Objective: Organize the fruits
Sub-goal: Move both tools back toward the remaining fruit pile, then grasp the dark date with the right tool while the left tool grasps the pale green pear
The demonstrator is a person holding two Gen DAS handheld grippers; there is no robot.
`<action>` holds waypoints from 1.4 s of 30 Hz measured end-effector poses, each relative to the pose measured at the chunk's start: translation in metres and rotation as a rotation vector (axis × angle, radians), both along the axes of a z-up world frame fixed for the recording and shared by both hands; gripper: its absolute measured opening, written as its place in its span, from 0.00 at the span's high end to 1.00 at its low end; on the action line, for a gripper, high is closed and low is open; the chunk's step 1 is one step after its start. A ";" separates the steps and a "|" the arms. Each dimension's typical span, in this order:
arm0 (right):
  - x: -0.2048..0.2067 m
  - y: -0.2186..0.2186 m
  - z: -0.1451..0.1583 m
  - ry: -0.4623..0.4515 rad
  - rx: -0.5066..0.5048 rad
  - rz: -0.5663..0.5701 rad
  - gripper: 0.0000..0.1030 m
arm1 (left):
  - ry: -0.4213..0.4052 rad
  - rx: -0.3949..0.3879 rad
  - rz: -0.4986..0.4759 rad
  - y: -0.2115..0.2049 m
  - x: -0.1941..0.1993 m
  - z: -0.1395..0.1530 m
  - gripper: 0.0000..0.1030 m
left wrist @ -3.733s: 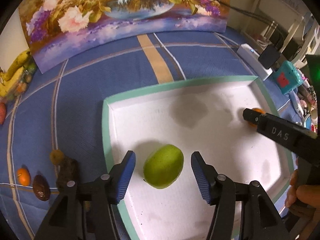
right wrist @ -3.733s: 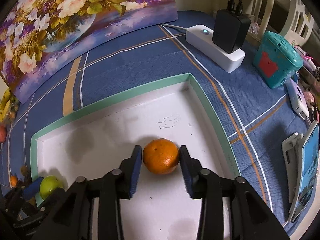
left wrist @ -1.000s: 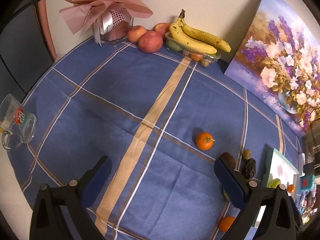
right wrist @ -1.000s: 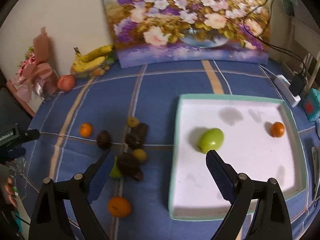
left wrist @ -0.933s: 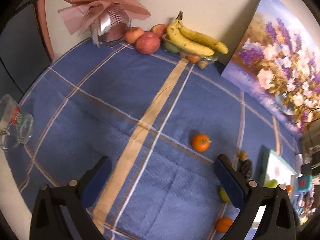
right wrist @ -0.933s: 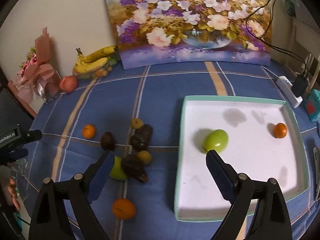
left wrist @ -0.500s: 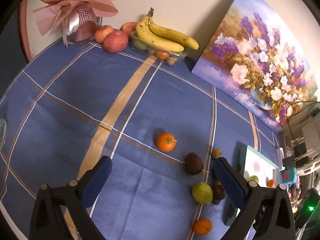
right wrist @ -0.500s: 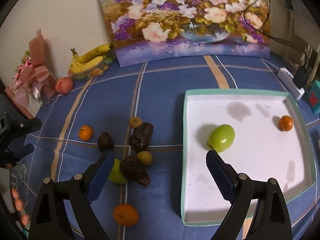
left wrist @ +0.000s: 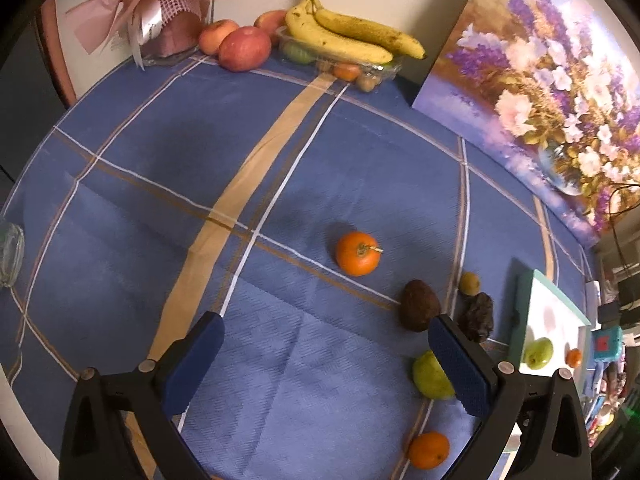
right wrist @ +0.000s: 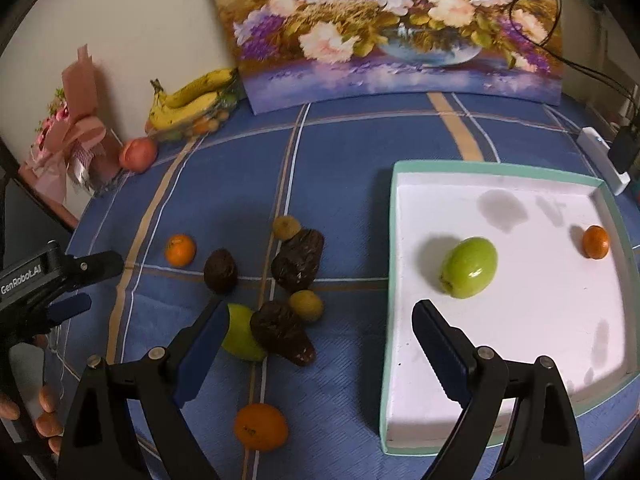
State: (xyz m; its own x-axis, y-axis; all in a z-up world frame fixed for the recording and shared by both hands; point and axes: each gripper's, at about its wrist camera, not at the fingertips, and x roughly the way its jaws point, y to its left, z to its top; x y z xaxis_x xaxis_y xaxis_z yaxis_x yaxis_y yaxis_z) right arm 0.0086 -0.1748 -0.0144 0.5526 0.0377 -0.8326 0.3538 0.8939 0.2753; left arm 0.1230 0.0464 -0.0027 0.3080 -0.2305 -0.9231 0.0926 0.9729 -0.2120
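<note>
One legible marking: "GenRobot.AI" in white on the black body of your left gripper (right wrist: 76, 280), seen at the left edge of the right wrist view; the hand (right wrist: 38, 412) holding it is cut off, with only fingertips showing. Both grippers have their fingers spread wide and grip nothing; your right gripper (right wrist: 320, 344) hovers above the loose fruit. The white tray (right wrist: 390, 280), teal-rimmed and matte, holds a glossy green apple (right wrist: 470, 267) and, well apart near the far wall, a small orange (right wrist: 595, 242). On the blue checked cloth of the desk (right wrist: 340, 152) lie two oranges (right wrist: 181, 249) (right wrist: 261, 426), three dark wrinkled fruits of uncertain kind (right wrist: 298, 260), two small yellowish round ones (right wrist: 286, 227), and a green fruit (right wrist: 240, 338) partly hidden behind a right finger. Bananas (left wrist: 352, 38) rest on a clear plastic punnet (left wrist: 340, 66) whose contents are hard to make out.
</note>
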 end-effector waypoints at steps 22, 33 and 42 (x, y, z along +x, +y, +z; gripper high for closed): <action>0.021 0.009 -0.038 0.077 0.141 0.027 0.38 | 0.062 0.055 0.032 0.001 0.006 -0.024 0.00; 0.023 0.004 -0.037 0.056 0.241 -0.001 0.61 | 0.071 0.046 0.018 -0.008 0.003 -0.024 0.00; 0.010 -0.012 -0.010 0.010 0.215 -0.035 0.62 | 0.099 -0.021 -0.045 -0.036 -0.008 -0.025 0.01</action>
State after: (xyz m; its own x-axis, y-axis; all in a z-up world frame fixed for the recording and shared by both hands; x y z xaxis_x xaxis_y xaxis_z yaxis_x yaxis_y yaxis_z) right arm 0.0185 -0.1867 -0.0241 0.5487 0.1961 -0.8127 0.3868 0.8023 0.4547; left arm 0.1155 0.0103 -0.0280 0.2044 -0.2612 -0.9434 0.1132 0.9636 -0.2422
